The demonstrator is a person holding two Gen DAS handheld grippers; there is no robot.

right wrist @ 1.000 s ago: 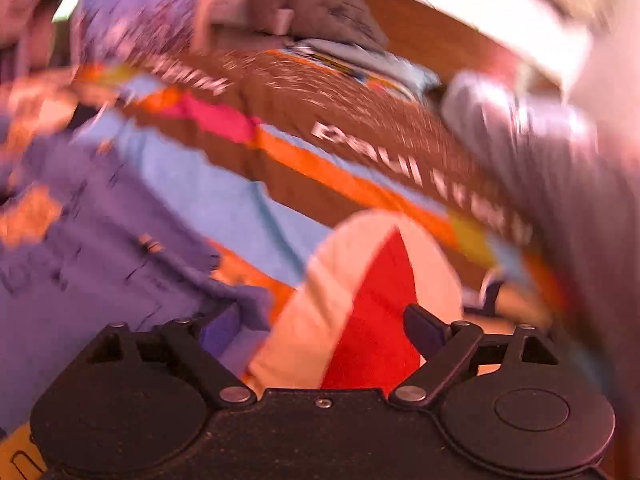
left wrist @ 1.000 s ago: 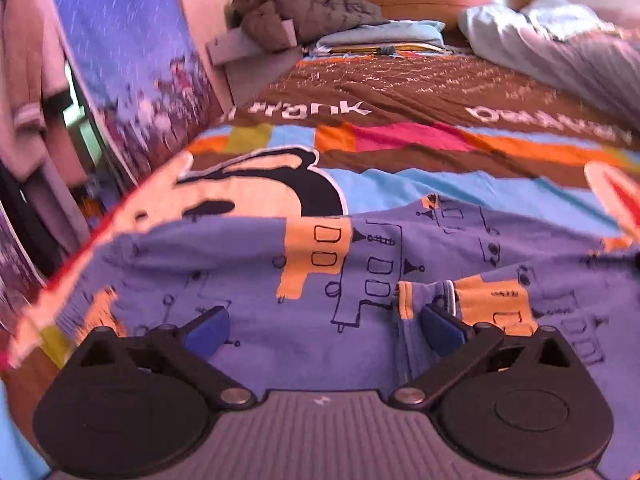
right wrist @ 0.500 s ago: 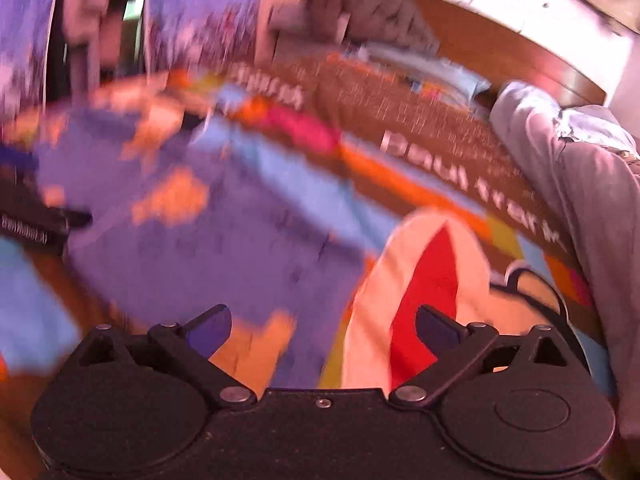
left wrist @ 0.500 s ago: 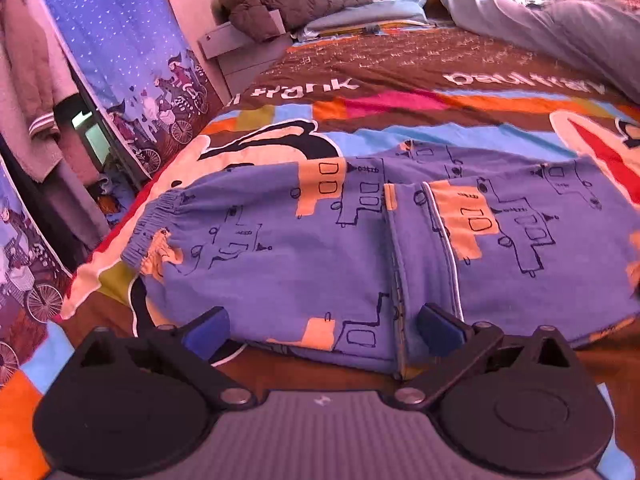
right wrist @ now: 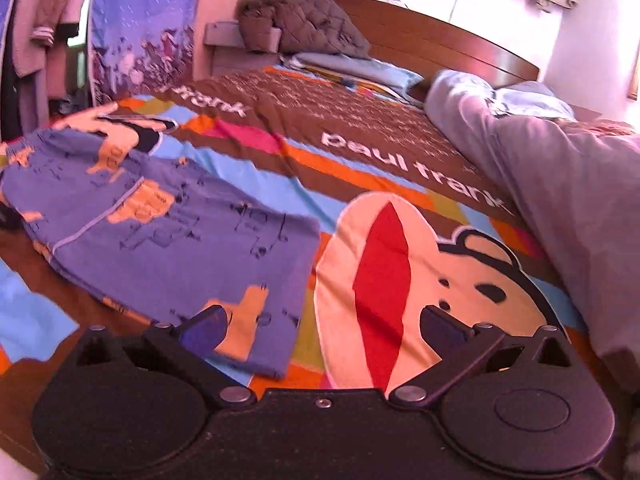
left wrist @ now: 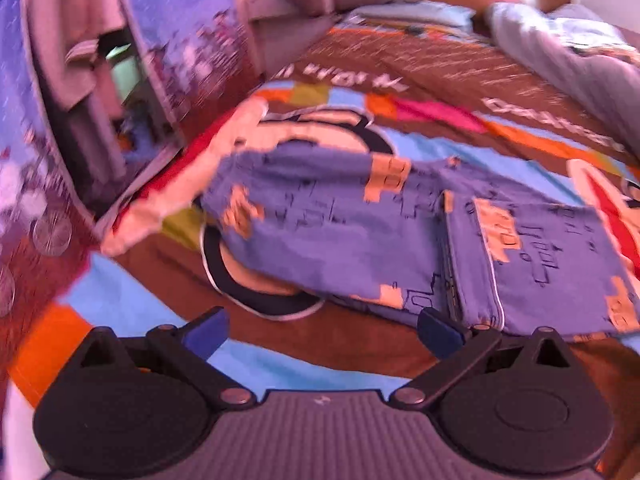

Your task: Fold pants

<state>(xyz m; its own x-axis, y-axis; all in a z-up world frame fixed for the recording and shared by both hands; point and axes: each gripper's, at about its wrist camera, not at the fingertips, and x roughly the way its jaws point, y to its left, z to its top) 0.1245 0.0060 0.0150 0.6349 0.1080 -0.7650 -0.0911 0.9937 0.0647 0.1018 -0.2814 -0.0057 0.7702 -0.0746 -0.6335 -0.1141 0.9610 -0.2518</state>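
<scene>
Ahead of your left gripper (left wrist: 322,330) the folded pants (left wrist: 400,236) are lying flat on the bedspread (left wrist: 420,128); its jaws are standing spread, while your right gripper (right wrist: 322,326) is opening, nothing between.

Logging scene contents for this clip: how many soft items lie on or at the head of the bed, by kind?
Purple printed pants: 1
Cartoon bedspread: 1
Grey quilted jacket: 1
Rumpled grey duvet: 1
Light blue pillow or folded bedding, hard to tell which: 1
Total: 5
</scene>
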